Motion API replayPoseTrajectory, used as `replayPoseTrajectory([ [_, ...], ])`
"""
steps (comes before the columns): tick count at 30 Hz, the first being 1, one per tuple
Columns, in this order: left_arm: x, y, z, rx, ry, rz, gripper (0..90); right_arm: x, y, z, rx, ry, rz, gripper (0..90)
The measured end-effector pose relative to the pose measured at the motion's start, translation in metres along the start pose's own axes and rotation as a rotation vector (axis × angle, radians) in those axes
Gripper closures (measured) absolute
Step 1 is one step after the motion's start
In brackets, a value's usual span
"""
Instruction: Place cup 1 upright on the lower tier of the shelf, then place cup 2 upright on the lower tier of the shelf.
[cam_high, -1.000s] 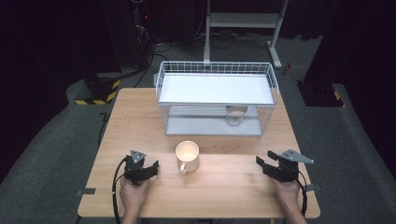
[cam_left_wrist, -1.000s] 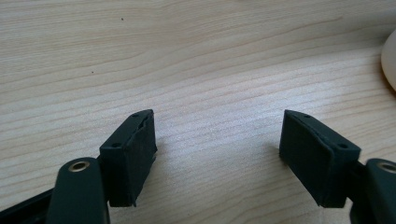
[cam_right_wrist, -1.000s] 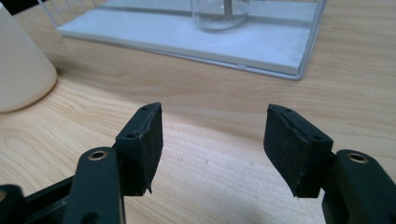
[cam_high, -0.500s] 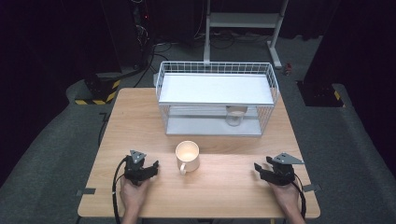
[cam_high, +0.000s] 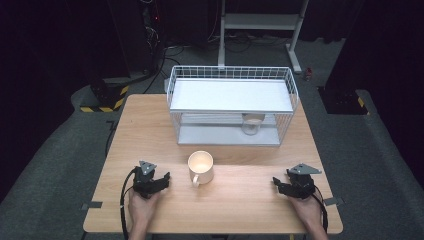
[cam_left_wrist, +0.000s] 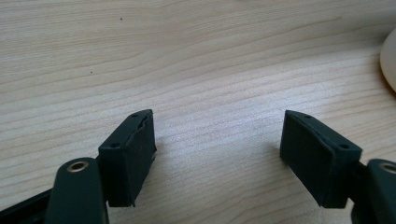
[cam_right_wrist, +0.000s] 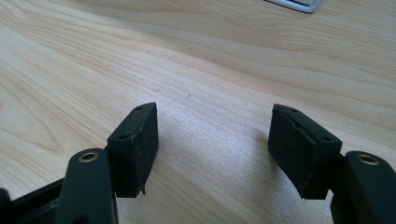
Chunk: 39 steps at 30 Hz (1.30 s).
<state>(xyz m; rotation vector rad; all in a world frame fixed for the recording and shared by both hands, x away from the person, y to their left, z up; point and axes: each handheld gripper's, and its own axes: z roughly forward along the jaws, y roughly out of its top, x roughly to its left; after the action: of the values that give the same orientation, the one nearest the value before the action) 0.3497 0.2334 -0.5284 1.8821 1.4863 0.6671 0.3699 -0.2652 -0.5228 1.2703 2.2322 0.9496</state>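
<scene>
Two grippers low over the near tabletop, a cream mug between them

The left gripper (cam_high: 162, 181) sits near the front edge of the pale wood-grain tabletop (cam_high: 150, 130), its jaws parted with only bare wood between them; the right gripper (cam_high: 278, 184) lies close to the front right corner, its jaws have just been opening and hold nothing. The round, glossy mug (cam_high: 200, 168) stands upright just right of the left gripper and well apart from the right one, handle toward the person. Open wood lies between mug and right gripper. Behind the mug a white wire rack (cam_high: 231, 107) with flat shelves spans the far half, a small cup (cam_high: 251, 123) inside its lower tier
</scene>
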Motion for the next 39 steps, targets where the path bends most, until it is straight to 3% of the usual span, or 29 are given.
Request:
replayPoseTrajectory([
  [11,-0.002,-0.003,-0.003,0.001,-0.009,0.027,22.4,0.0,0.0,0.0,-0.001,-0.001,-0.002,33.4],
  [19,-0.008,-0.002,-0.017,-0.043,-0.093,0.015,22.9,0.0,0.0,0.0,-0.002,-0.001,-0.01,33.3],
  [24,-0.013,-0.002,-0.024,-0.046,-0.146,0.016,23.6,0.0,0.0,0.0,-0.002,-0.001,-0.01,33.4],
  [35,-0.026,-0.006,-0.041,-0.065,-0.218,0.009,23.9,0.0,0.0,0.0,-0.004,-0.005,-0.018,33.3],
  [39,-0.033,-0.006,-0.049,-0.067,-0.239,0.027,23.6,0.001,0.0,0.0,-0.005,-0.005,-0.019,33.3],
])
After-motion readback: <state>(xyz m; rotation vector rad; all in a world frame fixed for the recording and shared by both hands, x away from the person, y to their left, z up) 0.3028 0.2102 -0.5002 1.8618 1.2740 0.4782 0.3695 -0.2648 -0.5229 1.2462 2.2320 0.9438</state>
